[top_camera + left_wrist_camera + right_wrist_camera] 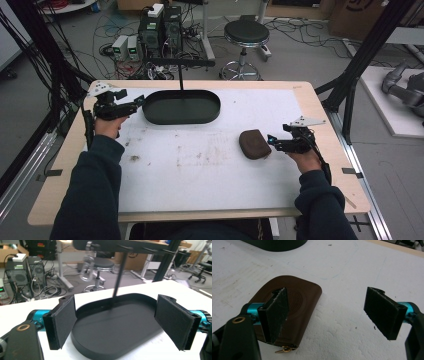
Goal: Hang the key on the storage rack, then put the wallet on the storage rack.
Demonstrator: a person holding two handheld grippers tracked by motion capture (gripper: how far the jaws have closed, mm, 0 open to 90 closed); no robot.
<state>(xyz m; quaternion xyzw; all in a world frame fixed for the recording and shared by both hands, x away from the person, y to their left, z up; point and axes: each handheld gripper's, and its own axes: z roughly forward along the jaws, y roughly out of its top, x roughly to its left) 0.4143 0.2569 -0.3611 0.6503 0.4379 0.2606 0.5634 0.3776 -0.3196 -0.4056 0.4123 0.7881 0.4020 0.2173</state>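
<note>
A brown pouch (254, 144) with a small brass zip pull lies flat on the white mat, right of centre; it appears in the right gripper view as pouch (299, 300). My right gripper (273, 142) stands open just right of it, one jaw over its near edge, nothing held; right gripper (329, 312). A black oval tray (182, 106) with an upright black post sits at the back of the mat; tray (117, 330) looks empty. My left gripper (138, 103) is open beside the tray's left end; left gripper (117, 322).
The white mat (200, 170) covers a wooden table (330, 165). Brownish stains mark the mat's middle. Behind the table are a round stool (246, 34), computer cases (161, 27) and floor cables. Black frame posts (360, 65) rise at the right.
</note>
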